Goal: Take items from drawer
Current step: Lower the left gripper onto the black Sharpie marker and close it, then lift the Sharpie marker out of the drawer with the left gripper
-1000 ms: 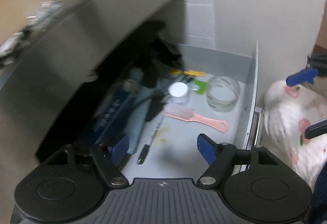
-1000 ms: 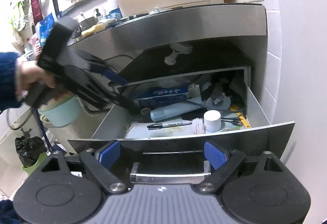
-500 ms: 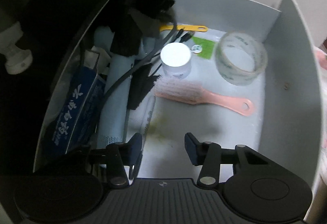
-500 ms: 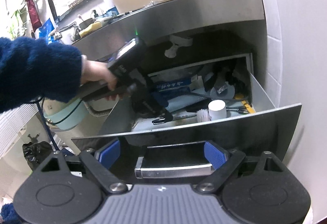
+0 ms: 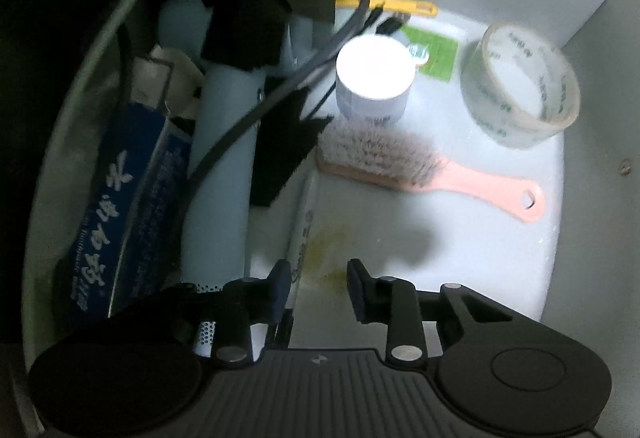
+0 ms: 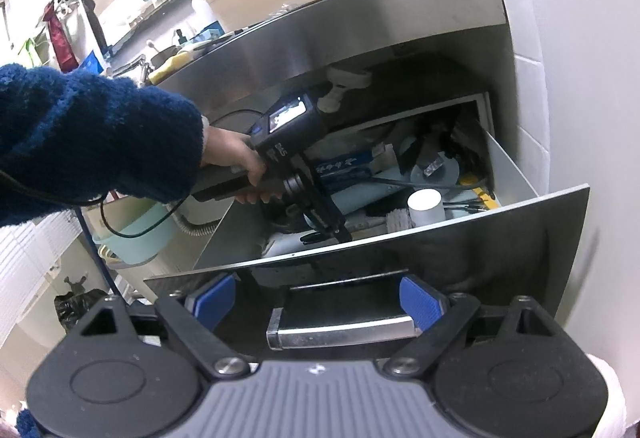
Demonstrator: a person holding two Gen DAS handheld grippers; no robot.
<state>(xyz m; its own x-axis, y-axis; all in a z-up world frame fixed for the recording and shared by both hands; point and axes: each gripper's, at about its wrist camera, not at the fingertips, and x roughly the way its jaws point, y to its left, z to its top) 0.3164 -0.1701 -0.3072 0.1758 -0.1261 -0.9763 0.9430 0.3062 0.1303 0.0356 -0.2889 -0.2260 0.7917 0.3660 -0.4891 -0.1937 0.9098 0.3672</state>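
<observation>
The drawer (image 6: 440, 238) stands pulled out, crowded with items. The left gripper (image 5: 316, 290) points down into it, fingers narrowing over a marker pen (image 5: 302, 238) lying on the drawer floor, not yet pinching it. The right gripper (image 6: 316, 302) waits with fingers apart at the handle (image 6: 340, 330). Next, I judge: close on the pen, lift
</observation>
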